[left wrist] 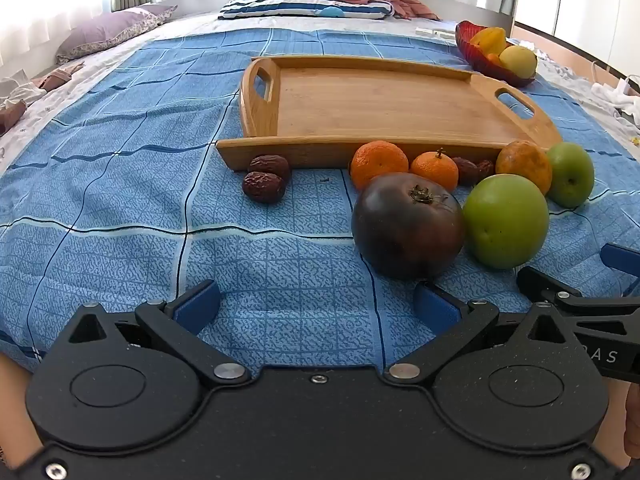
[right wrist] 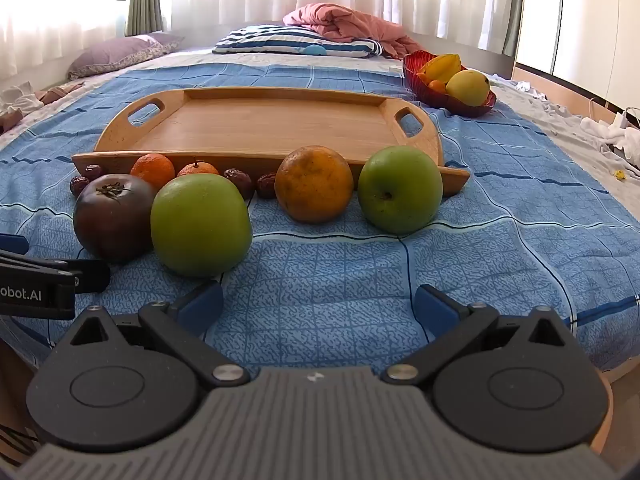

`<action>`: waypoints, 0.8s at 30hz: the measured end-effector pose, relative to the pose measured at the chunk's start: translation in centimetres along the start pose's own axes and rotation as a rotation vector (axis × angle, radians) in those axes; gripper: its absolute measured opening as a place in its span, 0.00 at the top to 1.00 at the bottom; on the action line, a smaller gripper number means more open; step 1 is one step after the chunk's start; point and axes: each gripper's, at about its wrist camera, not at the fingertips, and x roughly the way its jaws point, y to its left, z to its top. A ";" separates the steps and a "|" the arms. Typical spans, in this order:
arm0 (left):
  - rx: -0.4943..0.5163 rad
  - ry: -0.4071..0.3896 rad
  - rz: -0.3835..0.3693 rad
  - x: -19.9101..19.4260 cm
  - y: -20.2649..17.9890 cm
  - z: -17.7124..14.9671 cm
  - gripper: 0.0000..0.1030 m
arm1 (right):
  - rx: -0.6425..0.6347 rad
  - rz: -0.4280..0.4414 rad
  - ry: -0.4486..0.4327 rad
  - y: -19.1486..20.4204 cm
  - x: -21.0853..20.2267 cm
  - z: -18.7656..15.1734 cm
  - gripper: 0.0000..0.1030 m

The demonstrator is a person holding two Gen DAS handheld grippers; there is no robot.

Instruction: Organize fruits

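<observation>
Hand-held gripper [left wrist: 316, 304] agape before fruit [left wrist: 408, 224]

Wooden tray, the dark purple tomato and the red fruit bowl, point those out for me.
wooden tray [right wrist: 272, 128], right wrist view, on its bare floor.
dark purple tomato [left wrist: 404, 228], left wrist view, on its front skin below the stem.
red fruit bowl [right wrist: 460, 107], right wrist view, on its outer wall.
</observation>
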 end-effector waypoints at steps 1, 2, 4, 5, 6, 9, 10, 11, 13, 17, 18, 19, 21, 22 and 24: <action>-0.003 0.003 -0.003 0.0 0.0 0.0 0.00 | 0.001 0.001 -0.001 0.0 0.0 0.0 0.00; -0.002 0.002 -0.001 0.0 0.0 0.0 0.00 | 0.003 0.002 -0.002 0.0 0.0 0.0 0.00; -0.001 0.002 -0.001 0.0 0.0 0.0 0.00 | 0.003 0.002 -0.002 0.1 0.0 -0.1 0.00; -0.004 0.004 -0.003 0.0 0.0 0.0 0.00 | 0.004 0.002 -0.002 0.1 0.0 -0.1 0.00; -0.004 0.005 -0.003 0.0 0.1 0.0 0.00 | 0.004 0.002 -0.002 0.1 0.0 -0.1 0.00; -0.005 0.007 -0.003 0.1 0.1 0.1 0.00 | 0.004 0.002 -0.001 0.0 0.0 -0.1 0.00; -0.004 0.007 -0.003 0.1 0.2 0.2 0.00 | 0.004 0.002 -0.001 0.0 0.0 0.0 0.00; -0.004 0.006 -0.002 0.1 0.2 0.2 0.00 | 0.004 0.002 -0.001 -0.1 0.0 0.0 0.00; -0.002 0.003 -0.002 0.0 0.0 0.0 0.00 | -0.001 -0.001 -0.005 0.2 -0.1 -0.1 0.00; -0.002 0.003 -0.002 0.0 0.0 0.0 0.00 | -0.001 -0.001 -0.006 0.1 0.0 -0.1 0.00; -0.002 0.003 -0.002 0.0 0.0 0.0 0.00 | -0.001 -0.001 -0.006 0.1 0.0 -0.1 0.00; -0.002 0.002 -0.002 0.0 0.0 0.0 0.00 | -0.001 -0.001 -0.006 0.0 0.0 -0.1 0.00; -0.001 0.002 -0.002 0.0 0.0 0.0 0.00 | -0.001 -0.001 -0.007 0.0 -0.1 -0.1 0.00; -0.001 0.002 -0.001 0.0 0.0 0.0 0.00 | -0.001 -0.002 -0.007 0.0 -0.1 -0.1 0.00; -0.001 0.002 -0.001 0.0 0.0 0.0 0.00 | -0.001 -0.001 -0.007 0.0 -0.1 -0.1 0.00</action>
